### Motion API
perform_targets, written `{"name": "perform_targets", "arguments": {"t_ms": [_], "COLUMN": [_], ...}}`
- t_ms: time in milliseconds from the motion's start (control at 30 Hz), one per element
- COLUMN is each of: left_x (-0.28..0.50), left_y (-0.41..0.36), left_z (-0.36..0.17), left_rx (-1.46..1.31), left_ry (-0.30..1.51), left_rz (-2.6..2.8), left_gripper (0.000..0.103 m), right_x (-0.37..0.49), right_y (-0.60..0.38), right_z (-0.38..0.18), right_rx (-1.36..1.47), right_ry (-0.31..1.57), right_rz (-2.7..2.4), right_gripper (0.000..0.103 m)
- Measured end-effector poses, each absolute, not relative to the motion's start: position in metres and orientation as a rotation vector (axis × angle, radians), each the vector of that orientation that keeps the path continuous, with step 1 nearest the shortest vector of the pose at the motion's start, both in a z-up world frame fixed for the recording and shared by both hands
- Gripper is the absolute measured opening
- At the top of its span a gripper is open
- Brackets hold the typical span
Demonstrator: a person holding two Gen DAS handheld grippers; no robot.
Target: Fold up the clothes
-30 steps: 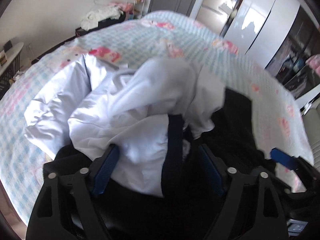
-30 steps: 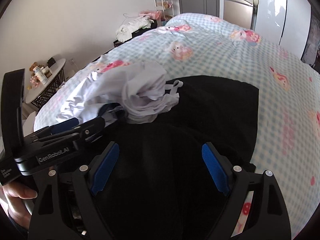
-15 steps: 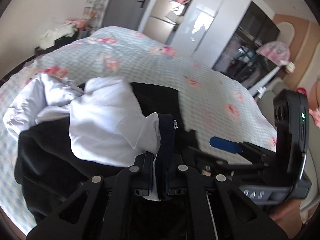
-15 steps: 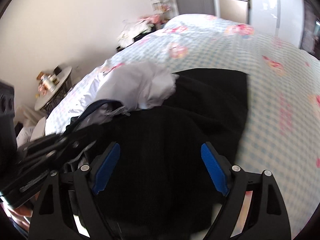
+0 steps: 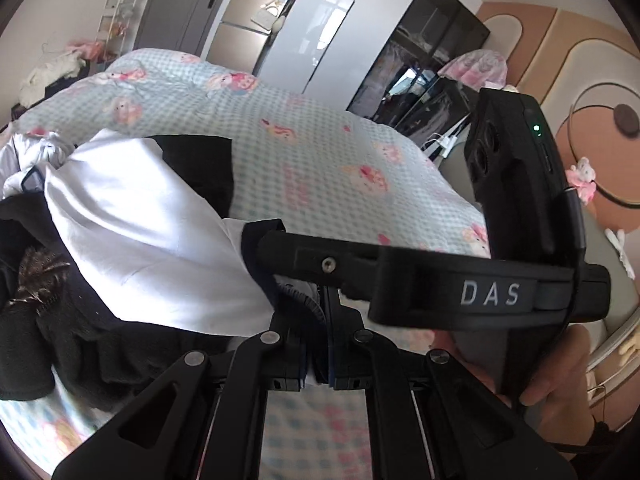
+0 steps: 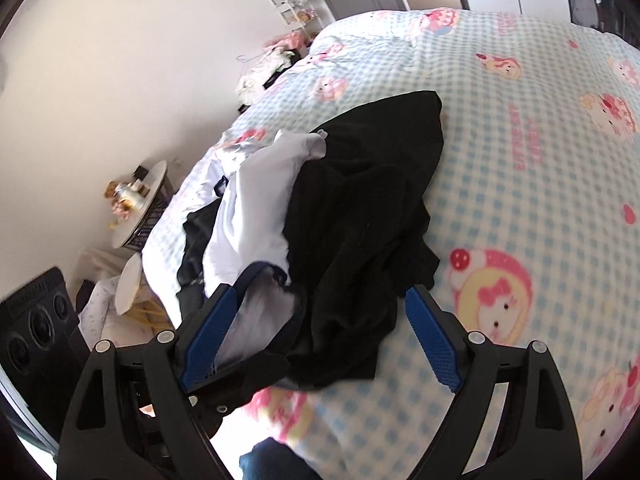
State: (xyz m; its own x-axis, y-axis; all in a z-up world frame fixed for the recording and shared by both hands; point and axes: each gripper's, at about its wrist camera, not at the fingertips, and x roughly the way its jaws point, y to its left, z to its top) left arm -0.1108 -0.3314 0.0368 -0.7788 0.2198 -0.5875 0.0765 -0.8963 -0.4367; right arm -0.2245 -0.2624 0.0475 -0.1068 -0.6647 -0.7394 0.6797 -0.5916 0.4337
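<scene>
A: Which step is this? Start from the left.

B: Sorting one piece out of the heap. The left gripper [image 5: 316, 344] is clenched on the dark-trimmed edge of the white garment [image 5: 132, 220]; its jaws have just been closing, and that hem sits pinched between them. The cloth runs from there back up onto the pile of clothes on the bed [image 5: 320, 152].

A: And the pile itself?

B: The white garment lies draped over the black garment [image 6: 360, 220], left of it in the right wrist view, with more pale cloth behind. All of it sits near the bed's left edge, well apart from the wardrobes [image 5: 332, 36] beyond the far side.

A: The right gripper [image 6: 320, 340]?

B: Released, jaws wide, nothing pressed between the pads. It hangs just over the near end of the black garment, with the left gripper's tip and the pinched hem crossing in front of its left finger.

A: So what next?

B: I'd judge the white piece must come clear of the black one. That calls for the right gripper to take a second point on the white hem, not the black cloth under it, so both can spread it flat on bare bed.
</scene>
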Motion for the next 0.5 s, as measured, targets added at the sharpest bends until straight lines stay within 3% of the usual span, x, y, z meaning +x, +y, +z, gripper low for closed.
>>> {"name": "perform_targets", "arguments": {"t_ms": [133,300,367,433,500], "left_x": [-0.107,-0.096,-0.095,-0.094,-0.095], "left_y": [-0.322,-0.305,-0.298,-0.291,-0.280], "left_z": [0.039,0.035,0.032,0.030,0.030], "left_rx": [-1.014,-1.041,-1.061,-1.075,-1.077], "left_ry": [-0.691,-0.634,-0.610,-0.601,-0.583], "left_rz": [2.786,2.759,2.748,2.724,2.698], "left_gripper": [0.006,0.002,0.003,0.004,0.004], "right_x": [-0.213,-0.194,-0.187,-0.181,-0.176], "right_y": [-0.259,-0.283,-0.284,-0.279,-0.263], "right_z": [0.044,0.029,0.021,0.014,0.014], "right_rx": [1.200,1.218,1.216,1.200,1.169], "right_ry": [-0.006,0.098,0.126,0.148,0.160], "right_rz": [-1.771,-1.634,-1.598,-1.585,-1.617], "right_gripper": [0.092,0.092,0.088,0.061,0.046]}}
